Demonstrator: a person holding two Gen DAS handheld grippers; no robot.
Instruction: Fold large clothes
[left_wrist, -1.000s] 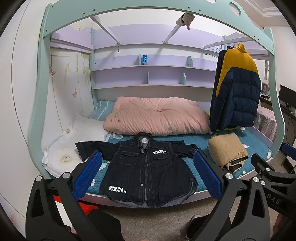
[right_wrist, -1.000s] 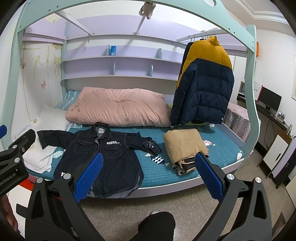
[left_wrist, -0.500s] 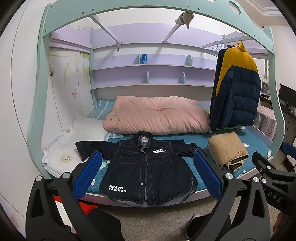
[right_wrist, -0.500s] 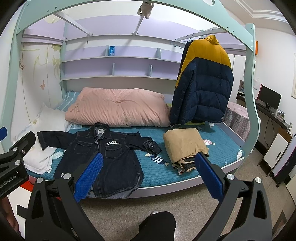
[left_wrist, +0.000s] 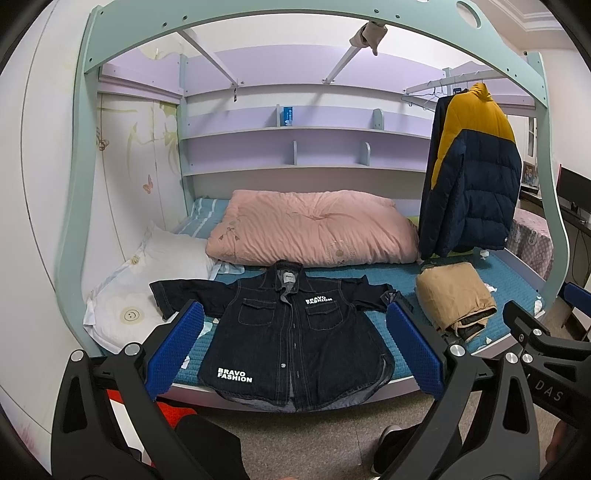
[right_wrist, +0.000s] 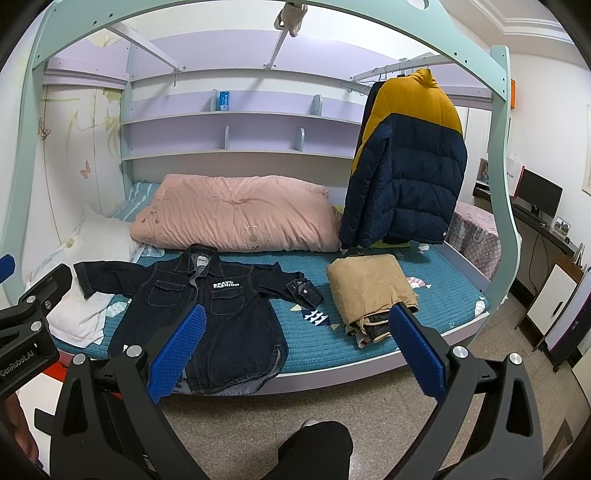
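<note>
Dark denim jacket (left_wrist: 295, 332) lies face up and buttoned on the teal bed (left_wrist: 399, 291), collar at 12 o'clock toward the pink quilt (left_wrist: 314, 229), hem at 6 o'clock draping slightly over the bed's front edge. Both sleeves are spread sideways; the one at 3 o'clock ends in a doubled-back cuff, clearer in the right wrist view.

Change over the last second: almost none. The jacket's outline, sleeves and hem match the earlier frames; both views drift only slightly. No fold is started.

Left claw (left_wrist: 295, 347): wide open, empty, held off the bed in front of the jacket. Right claw (right_wrist: 295, 343): also wide open, empty, framing the gap between jacket and the folded tan garment (right_wrist: 369, 288) at 3 o'clock.

Judgement: task sits at the approach stage. The likely first grasp is a sleeve or shoulder edge, to bring it across the chest.

Surroundings: white pillow (left_wrist: 147, 280) at 9 o'clock touches the left sleeve; navy-yellow puffer coat (left_wrist: 472, 177) hangs at 2 o'clock. A person's dark-clad leg (right_wrist: 314, 450) stands on the floor below.
</note>
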